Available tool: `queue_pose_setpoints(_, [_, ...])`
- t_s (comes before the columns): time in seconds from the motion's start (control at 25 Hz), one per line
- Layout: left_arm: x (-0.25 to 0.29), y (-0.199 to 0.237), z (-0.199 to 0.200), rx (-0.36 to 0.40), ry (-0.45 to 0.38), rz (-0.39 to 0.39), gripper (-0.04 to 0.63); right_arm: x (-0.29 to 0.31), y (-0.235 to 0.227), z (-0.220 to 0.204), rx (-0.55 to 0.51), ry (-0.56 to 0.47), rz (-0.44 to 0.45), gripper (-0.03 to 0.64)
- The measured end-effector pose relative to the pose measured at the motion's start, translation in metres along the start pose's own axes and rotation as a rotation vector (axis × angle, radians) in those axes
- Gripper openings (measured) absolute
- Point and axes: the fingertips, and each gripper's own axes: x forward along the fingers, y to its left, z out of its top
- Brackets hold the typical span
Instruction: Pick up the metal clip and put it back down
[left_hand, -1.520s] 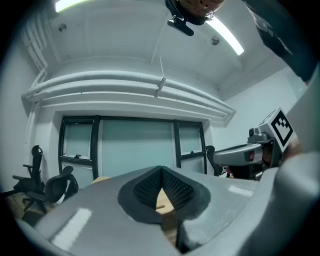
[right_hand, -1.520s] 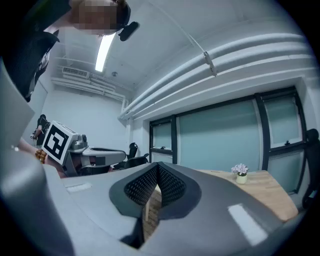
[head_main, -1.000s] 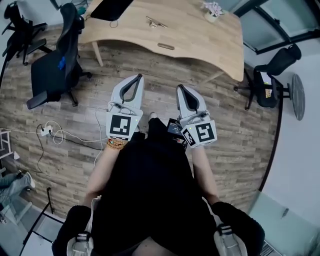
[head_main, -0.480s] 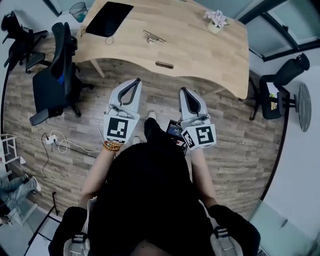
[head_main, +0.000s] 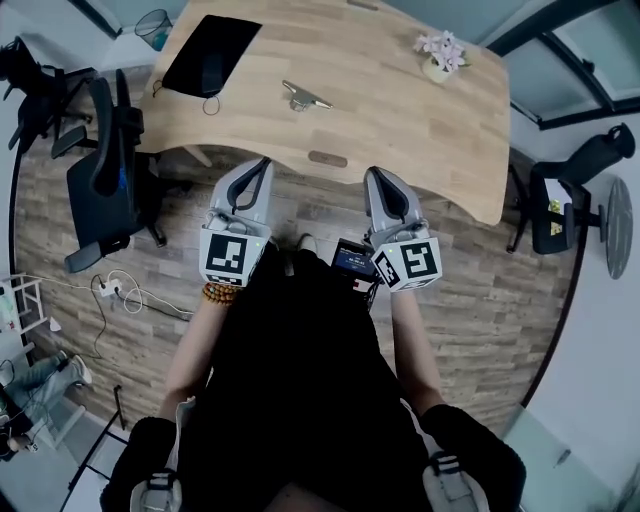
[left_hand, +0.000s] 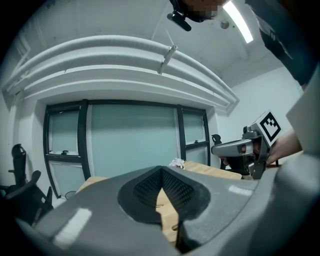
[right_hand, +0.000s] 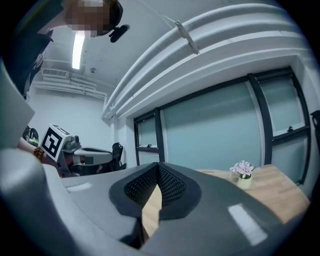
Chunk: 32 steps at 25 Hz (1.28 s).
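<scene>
The metal clip (head_main: 303, 96) lies on the light wooden table (head_main: 420, 120), left of its middle, in the head view. My left gripper (head_main: 261, 166) and right gripper (head_main: 377, 176) are held side by side in front of the table's near edge, well short of the clip. Both are shut with nothing between the jaws. In the left gripper view the left gripper (left_hand: 161, 170) points at the table top, with the right gripper (left_hand: 235, 148) seen at the side. In the right gripper view the right gripper (right_hand: 158, 166) has its tips together too.
On the table are a flat black pad (head_main: 205, 55) at the left, a small flower pot (head_main: 440, 55) at the far right and a small brown piece (head_main: 327, 158) by the near edge. Office chairs stand left (head_main: 105, 170) and right (head_main: 575, 190). Cables (head_main: 115, 290) lie on the floor.
The person has stepped toward the table: it now sits lower and nearer in the head view, and both shut grippers have come up to its near edge.
</scene>
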Motion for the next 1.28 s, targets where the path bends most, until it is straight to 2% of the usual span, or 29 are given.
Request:
queue_pose_setpoints(0.24, [0.047,0.052,-0.018,-0.006,0.010,-0.048,0.000,0.061,-0.019,-0.009,-0.004,0.051,-0.052,0.021])
queue_pose_setpoints(0.48, [0.102,0.100,-0.027,0.008,0.008,-0.184,0.000,0.120,-0.036,-0.015,-0.013,0.112,-0.131,0.021])
queue_pose_setpoints(0.68, [0.135,0.123,-0.043,0.033,0.033,-0.288,0.000,0.158,-0.048,-0.021,-0.025,0.143,-0.173,0.021])
queue_pose_setpoints(1.0, [0.181,0.128,-0.079,0.076,0.098,-0.390,0.006,0.198,-0.072,-0.055,-0.039,0.227,-0.152,0.021])
queue_pose_setpoints(1.28, [0.213,0.121,-0.113,0.115,0.150,-0.457,0.035,0.229,-0.088,-0.101,-0.106,0.301,-0.072,0.023])
